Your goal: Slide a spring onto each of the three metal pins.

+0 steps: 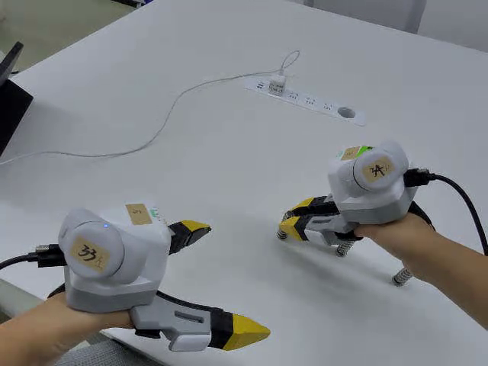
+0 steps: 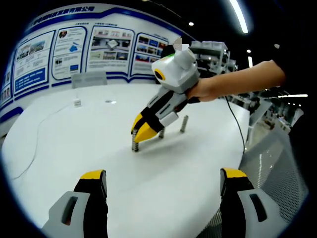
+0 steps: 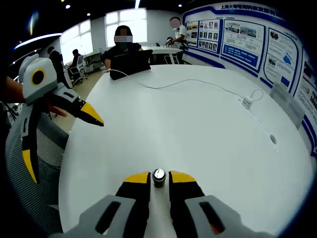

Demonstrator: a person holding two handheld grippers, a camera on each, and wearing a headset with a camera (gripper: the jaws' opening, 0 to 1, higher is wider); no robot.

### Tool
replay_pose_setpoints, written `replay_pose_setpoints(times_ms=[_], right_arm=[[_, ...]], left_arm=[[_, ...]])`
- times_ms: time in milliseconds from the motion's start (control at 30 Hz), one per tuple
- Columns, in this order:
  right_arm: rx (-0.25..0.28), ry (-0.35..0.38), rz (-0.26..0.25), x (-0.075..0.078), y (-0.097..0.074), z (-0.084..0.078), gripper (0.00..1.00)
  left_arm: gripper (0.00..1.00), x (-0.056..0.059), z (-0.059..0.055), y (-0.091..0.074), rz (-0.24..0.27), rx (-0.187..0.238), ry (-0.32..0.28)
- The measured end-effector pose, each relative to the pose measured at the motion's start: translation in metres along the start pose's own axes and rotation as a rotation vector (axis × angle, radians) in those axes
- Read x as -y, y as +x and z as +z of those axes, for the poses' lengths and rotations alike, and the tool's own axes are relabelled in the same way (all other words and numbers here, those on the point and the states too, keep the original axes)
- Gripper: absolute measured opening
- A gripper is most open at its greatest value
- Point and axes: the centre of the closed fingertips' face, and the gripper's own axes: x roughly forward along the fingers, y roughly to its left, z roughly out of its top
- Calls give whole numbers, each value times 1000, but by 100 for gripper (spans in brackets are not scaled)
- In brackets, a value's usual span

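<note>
Three upright metal pins with springs on them stand on the white table (image 1: 229,152): one (image 1: 282,234) at my right gripper's tips, a second (image 1: 345,248) under the hand, a third (image 1: 402,276) nearer the wrist. My right gripper (image 1: 294,222) is shut on the top of the first spring (image 3: 158,176), which shows as a silver ring between the yellow tips (image 3: 137,177). In the left gripper view the same spring (image 2: 134,145) hangs under the right gripper (image 2: 146,130). My left gripper (image 1: 221,278) stands open and holds nothing (image 2: 162,174), well to the left of the pins.
A white power strip (image 1: 305,99) with a plugged charger and a long white cable (image 1: 168,114) lies at the far side. A dark object (image 1: 11,99) sits at the left edge. The table's near edge runs under my left hand. People sit beyond the table's far end (image 3: 124,49).
</note>
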Motion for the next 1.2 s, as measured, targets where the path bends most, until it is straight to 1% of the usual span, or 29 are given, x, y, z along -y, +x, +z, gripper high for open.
replay_pose_setpoints(times_ms=[167, 333, 467, 633, 733, 833, 867, 900, 933, 1000, 1067, 1100, 1200], right_arm=[[11, -2, -1, -1, -5, 3, 17], [19, -6, 6, -3, -11, 5, 20], [37, 0, 2, -2, -17, 8, 22], [78, 7, -12, -1, -31, 15, 24], [114, 22, -71, 5, -42, 18, 30], [193, 73, -107, 8, -57, 20, 30], [207, 79, -117, 9, -61, 20, 30], [225, 72, -134, 11, -66, 21, 30], [263, 49, -152, 13, -73, 23, 30], [280, 53, -161, 12, -85, 21, 30], [295, 49, -169, 13, -93, 19, 31], [304, 52, -181, 14, -99, 18, 32], [317, 73, -195, 16, -111, 14, 34]], left_arm=[[97, 1, -2, 0, -2, -9, 3], [97, 1, 0, 0, -3, -1, 0], [97, -1, 1, 0, 6, 1, -6], [97, -4, 1, -1, 22, 2, -7], [97, -6, 1, -1, 30, 1, -6], [97, -7, 2, -2, 39, 3, -1], [97, -7, 2, -2, 39, 4, -1], [97, -7, 3, -3, 41, 6, -2], [97, -7, 3, -3, 42, 8, -2], [97, -8, 3, -3, 47, 9, 2], [97, -8, 3, -3, 47, 11, 4], [97, -8, 4, -3, 46, 14, 4], [96, -7, 4, -4, 46, 13, 7]])
